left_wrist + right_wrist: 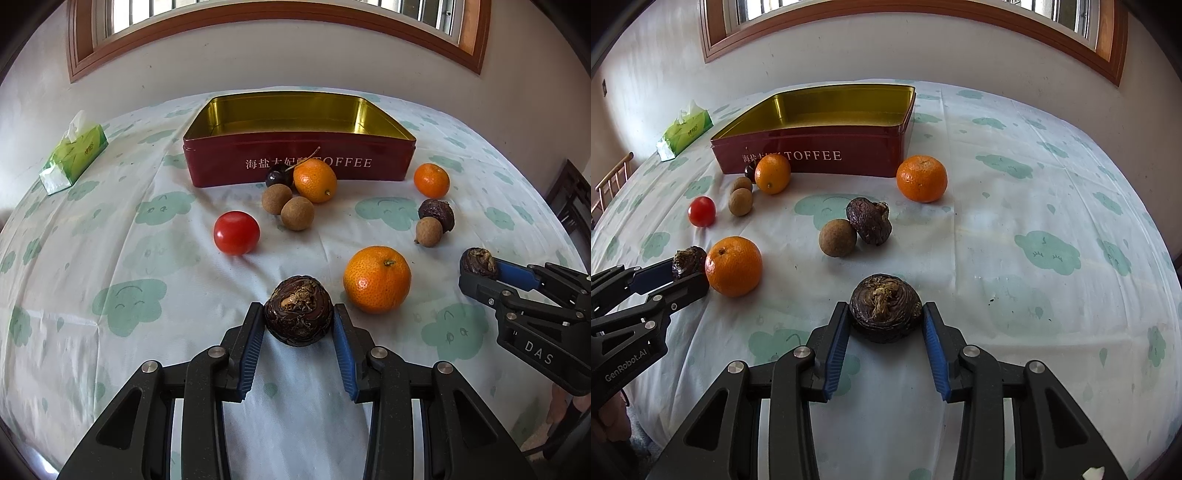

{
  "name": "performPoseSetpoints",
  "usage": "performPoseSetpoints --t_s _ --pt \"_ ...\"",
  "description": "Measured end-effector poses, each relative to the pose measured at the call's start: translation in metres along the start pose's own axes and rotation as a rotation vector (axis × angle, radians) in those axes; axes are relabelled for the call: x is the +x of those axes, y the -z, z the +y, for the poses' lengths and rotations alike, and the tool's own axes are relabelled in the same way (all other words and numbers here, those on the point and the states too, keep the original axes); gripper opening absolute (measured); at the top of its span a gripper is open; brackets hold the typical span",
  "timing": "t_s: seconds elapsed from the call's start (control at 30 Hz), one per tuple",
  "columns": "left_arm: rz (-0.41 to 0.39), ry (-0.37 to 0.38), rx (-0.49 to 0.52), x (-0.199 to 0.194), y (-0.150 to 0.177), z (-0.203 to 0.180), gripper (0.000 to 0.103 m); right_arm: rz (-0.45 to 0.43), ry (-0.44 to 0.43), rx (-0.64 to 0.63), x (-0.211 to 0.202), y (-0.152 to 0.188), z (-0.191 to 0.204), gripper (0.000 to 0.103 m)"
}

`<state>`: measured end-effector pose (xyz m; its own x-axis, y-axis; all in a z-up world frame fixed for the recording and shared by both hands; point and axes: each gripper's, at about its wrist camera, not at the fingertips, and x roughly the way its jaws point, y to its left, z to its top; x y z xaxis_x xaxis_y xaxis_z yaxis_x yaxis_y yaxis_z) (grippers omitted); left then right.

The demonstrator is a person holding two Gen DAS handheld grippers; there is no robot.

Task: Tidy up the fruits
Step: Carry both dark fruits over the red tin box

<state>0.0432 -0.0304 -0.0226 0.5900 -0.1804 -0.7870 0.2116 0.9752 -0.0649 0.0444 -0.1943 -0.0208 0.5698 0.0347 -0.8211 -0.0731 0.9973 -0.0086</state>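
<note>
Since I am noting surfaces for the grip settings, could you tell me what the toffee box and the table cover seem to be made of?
The toffee box looks like thin painted metal: glossy dark red outside, mirror-like gold inside with reflections and a rolled rim. The table cover looks like thin plastic or coated sheeting, matte white with printed green clouds; fold creases and wrinkles suggest this, though fabric cannot be ruled out.

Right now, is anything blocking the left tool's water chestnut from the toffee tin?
Yes. The kumquat, a cherry and two longans lie against the tin's front wall, between it and the gripped chestnut.
</note>
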Motion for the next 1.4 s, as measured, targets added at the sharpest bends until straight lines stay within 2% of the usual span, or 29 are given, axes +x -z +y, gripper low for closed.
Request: performPoseSetpoints --t_s 0.43,0.9,1.4 --pt "-0.031 0.003 -0.014 -0.015 0.000 0.006 0.038 -0.012 -0.002 0.019 -0.013 0.005 -0.004 0.036" --pt "-0.044 -0.011 -0.022 -0.020 -0.004 0.010 0.038 -0.042 0.002 0.002 -0.024 -0.004 -0.001 0.036" --pt "-0.081 -0.035 -0.020 -0.023 -0.028 0.021 0.038 -0.085 -0.006 -0.015 -0.030 -0.039 0.001 0.036"
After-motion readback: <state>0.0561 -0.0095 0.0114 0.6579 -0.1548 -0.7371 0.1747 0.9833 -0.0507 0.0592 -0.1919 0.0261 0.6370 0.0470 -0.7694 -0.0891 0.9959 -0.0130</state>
